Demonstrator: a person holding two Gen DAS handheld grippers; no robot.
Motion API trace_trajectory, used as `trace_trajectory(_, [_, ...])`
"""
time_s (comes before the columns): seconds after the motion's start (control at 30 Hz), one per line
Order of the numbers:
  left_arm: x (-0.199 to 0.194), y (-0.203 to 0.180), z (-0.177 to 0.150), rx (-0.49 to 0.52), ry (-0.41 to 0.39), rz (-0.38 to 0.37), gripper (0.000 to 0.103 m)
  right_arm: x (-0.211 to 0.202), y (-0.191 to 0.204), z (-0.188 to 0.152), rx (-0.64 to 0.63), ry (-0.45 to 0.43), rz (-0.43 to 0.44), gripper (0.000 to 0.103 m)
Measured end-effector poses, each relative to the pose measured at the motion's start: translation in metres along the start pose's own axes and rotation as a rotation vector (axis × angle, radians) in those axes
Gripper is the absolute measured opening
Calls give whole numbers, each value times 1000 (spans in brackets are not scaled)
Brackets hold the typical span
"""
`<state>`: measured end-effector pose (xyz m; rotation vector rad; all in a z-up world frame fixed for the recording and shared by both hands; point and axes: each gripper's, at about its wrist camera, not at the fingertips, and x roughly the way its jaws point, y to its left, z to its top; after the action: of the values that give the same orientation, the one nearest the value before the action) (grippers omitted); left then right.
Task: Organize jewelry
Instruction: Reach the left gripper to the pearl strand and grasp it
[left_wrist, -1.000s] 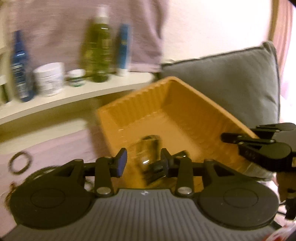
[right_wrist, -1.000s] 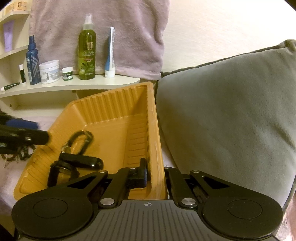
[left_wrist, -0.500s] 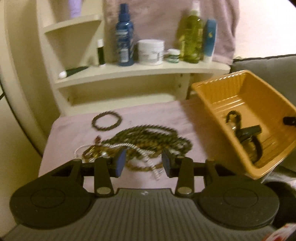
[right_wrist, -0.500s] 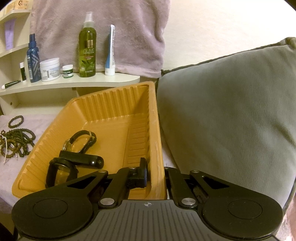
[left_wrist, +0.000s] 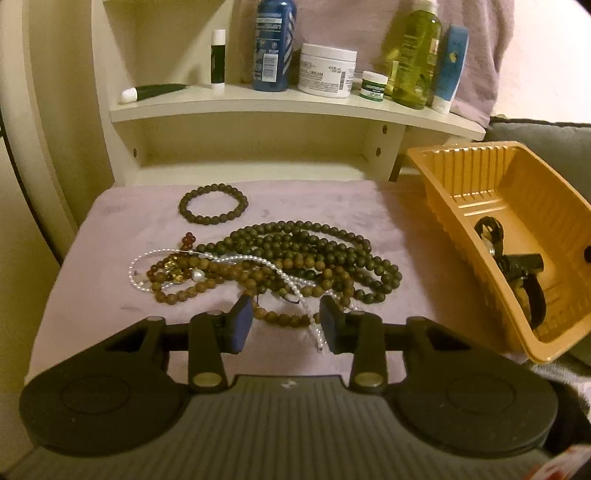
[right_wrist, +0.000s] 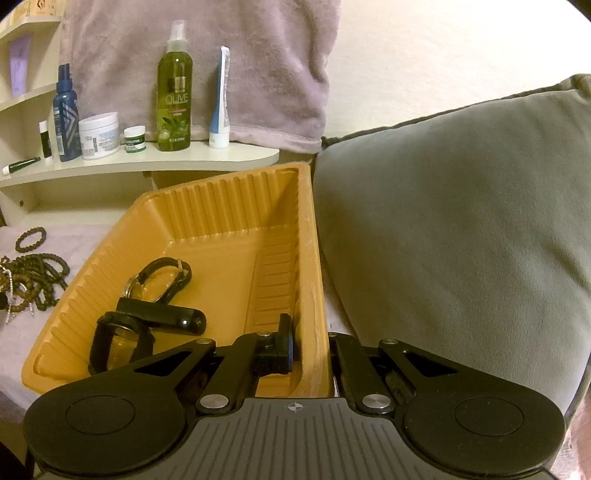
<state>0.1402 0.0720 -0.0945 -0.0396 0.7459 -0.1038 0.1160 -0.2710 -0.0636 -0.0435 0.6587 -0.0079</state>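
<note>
A tangle of dark and brown bead strands (left_wrist: 295, 254) with a white pearl strand (left_wrist: 258, 260) lies on the mauve cloth (left_wrist: 110, 236). A separate dark bead bracelet (left_wrist: 213, 204) lies behind it. My left gripper (left_wrist: 286, 325) hovers at the pile's near edge, its jaws closing. A brown strand lies between them, untouched by the pads. The orange tray (left_wrist: 480, 166) stands tilted to the right with black watches (left_wrist: 517, 266) inside. My right gripper (right_wrist: 310, 343) is shut on the tray's (right_wrist: 221, 188) right wall, beside the watches (right_wrist: 155, 284).
A cream shelf (left_wrist: 258, 107) behind the cloth carries bottles, jars and tubes, among them a green spray bottle (right_wrist: 173, 96). A grey cushion (right_wrist: 461, 229) presses against the tray's right side. A mauve towel (right_wrist: 221, 55) hangs on the wall.
My left gripper has swung left from over the tray to the bead pile and come lower. The right gripper and the tray have kept still.
</note>
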Motion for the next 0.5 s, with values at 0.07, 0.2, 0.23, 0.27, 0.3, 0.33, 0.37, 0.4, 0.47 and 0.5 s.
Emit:
trace_trajectory(0.07, [2, 0, 0, -7, -7, 4, 31, 0, 0, 0, 2, 3, 1, 4])
trace_trajectory(0.2, [6, -2, 2, -8, 4, -21, 23, 1, 0, 1, -2, 3, -1, 4])
trace_trajectory(0.23, [8, -4, 3, -7, 7, -26, 22, 1, 0, 1, -2, 4, -2, 5])
trace_trajectory(0.27, [10, -4, 3, -11, 7, -30, 21, 1, 0, 1, -3, 5, -2, 5])
trace_trajectory(0.3, [11, -5, 4, -10, 2, -29, 17, 1, 0, 1, -4, 4, -2, 5])
trace_trajectory(0.33, [14, -6, 5, -9, 5, -29, 16, 1, 0, 1, -6, 5, -3, 5])
trace_trajectory(0.37, [16, -6, 6, -13, 12, -28, 15, 2, 0, 1, -6, 5, -4, 5])
trace_trajectory(0.4, [18, -5, 6, -21, 20, -30, 13, 2, 0, 1, -6, 5, -4, 5])
trace_trajectory(0.47, [22, -3, 7, -36, 26, -36, 12, 2, 0, 1, -7, 4, -5, 5])
trace_trajectory(0.5, [23, -2, 7, -42, 29, -39, 12, 2, 0, 1, -8, 4, -5, 5])
